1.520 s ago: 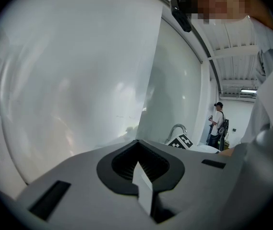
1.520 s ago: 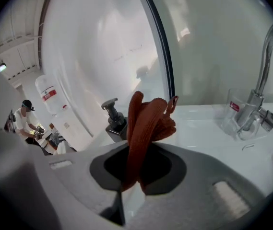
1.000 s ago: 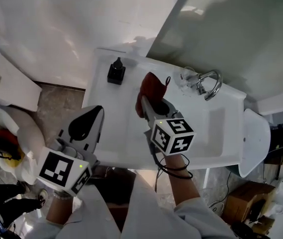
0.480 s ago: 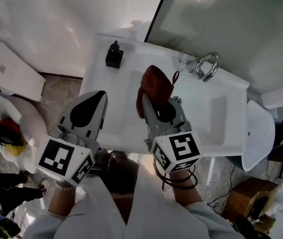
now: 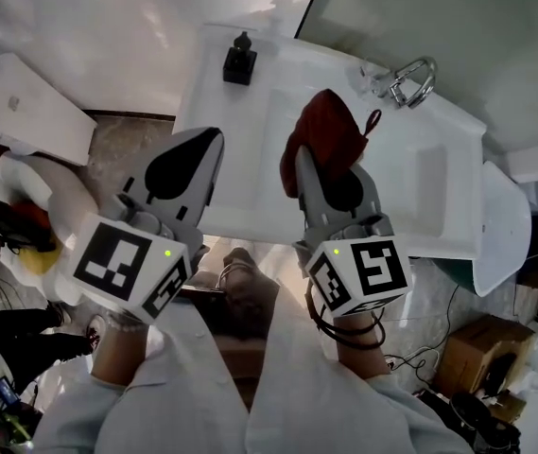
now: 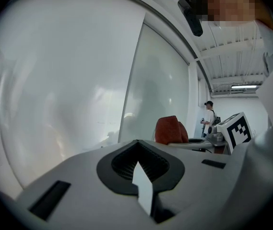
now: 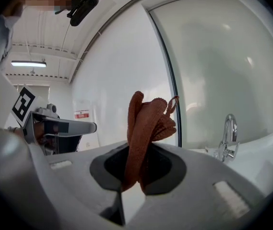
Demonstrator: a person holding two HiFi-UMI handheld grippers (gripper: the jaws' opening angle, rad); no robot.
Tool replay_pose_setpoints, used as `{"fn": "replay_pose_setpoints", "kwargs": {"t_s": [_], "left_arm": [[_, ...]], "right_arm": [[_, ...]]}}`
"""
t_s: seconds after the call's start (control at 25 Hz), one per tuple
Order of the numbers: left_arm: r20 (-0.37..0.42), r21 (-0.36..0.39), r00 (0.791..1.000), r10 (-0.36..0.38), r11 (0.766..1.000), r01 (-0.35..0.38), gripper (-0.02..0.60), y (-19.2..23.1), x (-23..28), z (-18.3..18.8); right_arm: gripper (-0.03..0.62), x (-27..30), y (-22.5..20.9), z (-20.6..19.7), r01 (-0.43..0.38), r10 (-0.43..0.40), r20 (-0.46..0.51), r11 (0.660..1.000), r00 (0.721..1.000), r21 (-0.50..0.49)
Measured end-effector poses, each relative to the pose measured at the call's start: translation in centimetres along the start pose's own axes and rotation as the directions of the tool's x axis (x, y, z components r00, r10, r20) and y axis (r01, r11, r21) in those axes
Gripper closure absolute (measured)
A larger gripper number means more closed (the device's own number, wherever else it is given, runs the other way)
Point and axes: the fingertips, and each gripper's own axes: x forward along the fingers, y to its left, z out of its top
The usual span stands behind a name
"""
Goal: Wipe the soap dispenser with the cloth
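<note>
A white wall (image 5: 89, 26) fills the upper left of the head view, and a greyish glass panel (image 5: 467, 26) fills the upper right. Below them the white washbasin (image 5: 250, 149) runs across the middle of the frame, its bowl toward the right.

The left hand-held gripper (image 5: 207, 142) sits at lower left of the head view, tip over the washbasin's near left edge. In its own view its jaws (image 6: 137, 150) are together with nothing between them, pointing at the bare wall.

The right hand-held gripper (image 5: 330, 192) is at centre of the frame, over the near side of the washbasin. Its jaws are clamped on the cloth (image 5: 330, 135). In the right gripper view the rust-red cloth (image 7: 146, 123) stands up bunched out of the black pads (image 7: 162, 169), a small loop at its top.

The chrome faucet (image 5: 410, 81) is at the washbasin's far rim, upper right of the cloth; it also shows at the right of the right gripper view (image 7: 228, 138).

The soap dispenser (image 5: 239, 62), small and black, stands on the washbasin's far left corner, close to the wall. It is well apart from the cloth and both grippers, touched by neither.
</note>
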Motion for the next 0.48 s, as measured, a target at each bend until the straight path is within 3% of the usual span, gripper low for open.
{"fn": "replay_pose_setpoints", "kwargs": {"t_s": [0.48], "left_arm": [[0.000, 0.006, 0.997, -0.079, 0.997, 0.079, 0.577, -0.2, -6.3, -1.6]], "right_arm": [[0.539, -3.1, 6.6, -1.7, 0.059, -0.059, -0.004, 0.998, 0.998, 0.020]]}}
